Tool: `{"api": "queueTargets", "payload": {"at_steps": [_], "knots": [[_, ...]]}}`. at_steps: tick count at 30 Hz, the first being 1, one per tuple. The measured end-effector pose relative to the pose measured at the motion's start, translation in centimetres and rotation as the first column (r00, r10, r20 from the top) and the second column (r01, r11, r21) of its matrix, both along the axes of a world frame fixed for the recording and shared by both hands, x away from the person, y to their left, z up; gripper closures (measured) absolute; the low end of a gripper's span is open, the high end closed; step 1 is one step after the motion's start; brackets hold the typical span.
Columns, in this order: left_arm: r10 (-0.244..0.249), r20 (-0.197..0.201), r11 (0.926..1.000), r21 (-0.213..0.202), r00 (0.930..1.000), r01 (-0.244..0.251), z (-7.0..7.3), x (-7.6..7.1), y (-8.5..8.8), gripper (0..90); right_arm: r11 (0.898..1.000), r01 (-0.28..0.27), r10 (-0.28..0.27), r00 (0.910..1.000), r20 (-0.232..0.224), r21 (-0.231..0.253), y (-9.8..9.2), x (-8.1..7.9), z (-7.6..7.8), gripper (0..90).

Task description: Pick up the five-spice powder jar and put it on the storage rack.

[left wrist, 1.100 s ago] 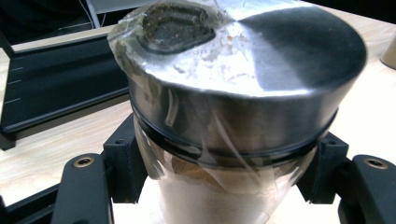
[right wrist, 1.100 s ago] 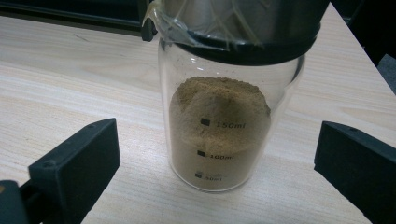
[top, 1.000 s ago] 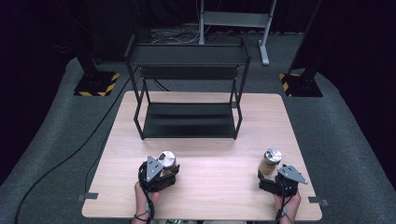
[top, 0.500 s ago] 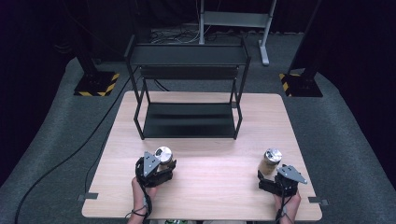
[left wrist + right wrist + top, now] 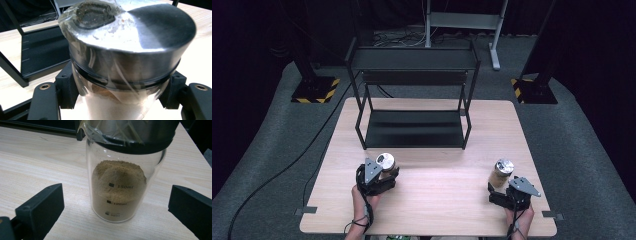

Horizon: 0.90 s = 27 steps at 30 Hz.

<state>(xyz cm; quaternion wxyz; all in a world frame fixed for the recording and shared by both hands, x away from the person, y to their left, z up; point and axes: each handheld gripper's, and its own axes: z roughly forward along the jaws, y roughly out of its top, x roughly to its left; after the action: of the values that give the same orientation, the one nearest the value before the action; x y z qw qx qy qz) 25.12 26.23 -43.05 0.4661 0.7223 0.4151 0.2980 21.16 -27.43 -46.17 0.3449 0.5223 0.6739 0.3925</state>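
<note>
Left gripper [image 5: 382, 174]: at 7 o'clock on the table; jaws pinching the left jar just below its lid, one pad on each side, as seen in the left gripper view.
Left jar [image 5: 125, 62]: glass body with a silver metal lid wrapped in clear film; clamped in the left gripper; in the high view it sits at 6 o'clock from the rack, near the rack's front left leg.
Right gripper [image 5: 115, 207]: at 5 o'clock on the table; jaws spread wide, one on each side of the right jar, both pads apart from the glass.
Right jar [image 5: 118, 190]: upright on the table between the spread jaws; brown powder fills the lower part; printed volume marks on the glass; dark lid with clear film.
Rack [image 5: 414, 90]: black two-level metal frame at 12 o'clock on the table, well apart from the right jar.
Table [image 5: 442, 195]: light wooden top, bare between the two jars.
Hands: a hand [image 5: 362, 202] grips each gripper from the 6 o'clock edge.
</note>
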Motion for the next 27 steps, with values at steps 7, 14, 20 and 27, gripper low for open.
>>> {"api": "queueTargets", "payload": {"at_steps": [7, 14, 20, 27], "knots": [[0.001, 0.003, 1.0, -0.005, 1.0, -0.001, 0.4, 0.7, 0.5, 31.1, 1.0, 0.001, -0.001, 1.0, 0.0, -0.001, 0.1, 0.0, 0.0, 0.0], [0.007, 0.012, 1.0, 0.003, 0.9999, -0.007, 0.8, 1.3, 0.6, 31.1, 1.0, 0.001, -0.001, 1.0, -0.003, -0.004, 0.1, 0.0, 0.0, 0.0], [0.008, 0.014, 0.9999, 0.009, 0.9999, -0.008, 1.0, 1.8, 0.7, 31.1, 1.0, 0.001, -0.001, 1.0, -0.003, -0.004, 0.1, 0.1, 0.0, 0.0], [0.011, 0.008, 0.9999, -0.002, 0.9999, -0.011, 1.1, 2.5, 0.9, 31.1, 1.0, 0.0, 0.0, 1.0, -0.004, -0.006, 0.1, 0.1, 0.0, 0.0]]}}
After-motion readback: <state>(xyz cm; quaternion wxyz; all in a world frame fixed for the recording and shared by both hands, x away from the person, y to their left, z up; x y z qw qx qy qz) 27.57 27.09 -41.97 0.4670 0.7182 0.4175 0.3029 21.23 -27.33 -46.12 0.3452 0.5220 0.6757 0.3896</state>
